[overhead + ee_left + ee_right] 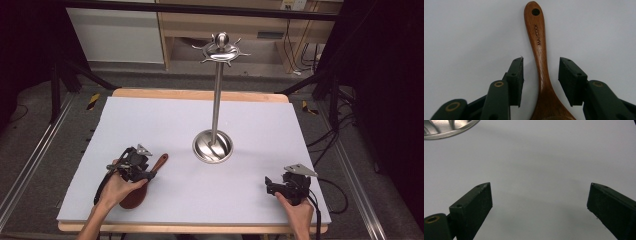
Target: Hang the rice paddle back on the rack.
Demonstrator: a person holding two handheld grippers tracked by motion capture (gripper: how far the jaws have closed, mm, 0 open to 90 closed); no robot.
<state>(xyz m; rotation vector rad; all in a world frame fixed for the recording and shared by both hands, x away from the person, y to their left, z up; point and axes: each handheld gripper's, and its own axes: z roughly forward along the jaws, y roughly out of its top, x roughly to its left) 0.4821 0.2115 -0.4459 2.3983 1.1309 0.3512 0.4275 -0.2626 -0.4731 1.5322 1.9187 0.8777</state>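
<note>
A brown wooden spoon lies on the white table top at the front left, with its handle pointing away and to the right. My left gripper is over it. In the left gripper view the spoon's handle, which has a hole at its end, runs up between the jaws of my left gripper. A gap shows on each side, so the pads are off the wood. My right gripper rests at the front right. Its jaws stand wide open over bare table.
A tall metal utensil stand has its round base at the table's middle and a ring of hooks on top of its pole. The base's rim shows in the right gripper view. A wooden shelf unit stands behind the table.
</note>
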